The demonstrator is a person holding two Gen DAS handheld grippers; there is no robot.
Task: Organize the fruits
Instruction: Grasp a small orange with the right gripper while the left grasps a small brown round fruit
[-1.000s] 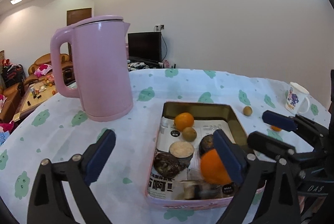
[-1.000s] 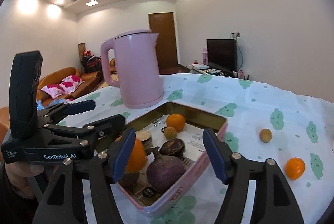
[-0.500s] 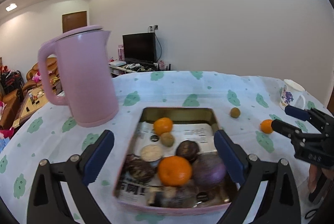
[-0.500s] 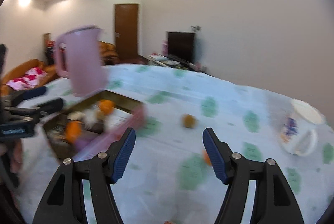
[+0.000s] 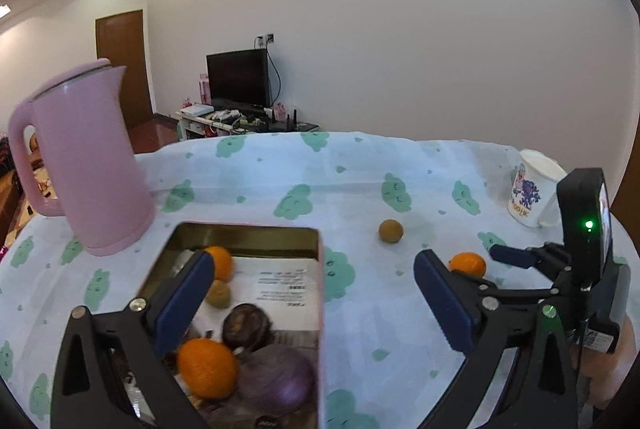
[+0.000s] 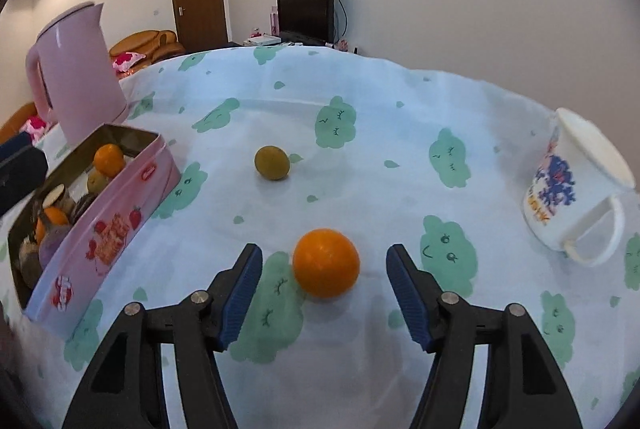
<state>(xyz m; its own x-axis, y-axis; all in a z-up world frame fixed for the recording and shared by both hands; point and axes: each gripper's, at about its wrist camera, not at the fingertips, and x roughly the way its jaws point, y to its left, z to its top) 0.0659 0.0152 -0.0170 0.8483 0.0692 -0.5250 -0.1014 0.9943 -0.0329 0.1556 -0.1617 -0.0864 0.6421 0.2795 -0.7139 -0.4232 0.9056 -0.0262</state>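
Note:
A pink tin box [image 6: 120, 217] [image 5: 319, 293] holds several fruits, among them an orange [image 5: 207, 367], a smaller orange [image 5: 220, 263] and a purple round one [image 5: 276, 379]. My left gripper [image 5: 312, 305] hovers open and empty over the tin's right rim, its jaws still opening. On the cloth a loose orange [image 6: 326, 263] [image 5: 468, 264] lies just ahead of my right gripper [image 6: 324, 293], in line with the gap between its jaws. Those jaws are closing, and the pads do not touch the orange. A small green-brown fruit [image 6: 272, 162] [image 5: 391, 231] lies farther back.
A tall pink kettle [image 5: 86, 161] [image 6: 76, 65] stands behind the tin at the left. A white printed mug [image 6: 576, 189] [image 5: 530, 191] sits at the right. The table wears a white cloth with green clouds [image 6: 400, 133]. A hand [image 5: 608, 369] holds the right gripper.
My right gripper swung away from the tin to the right and down, and now faces the loose orange. My left gripper drew right across the tin, leaving the big orange inside it.

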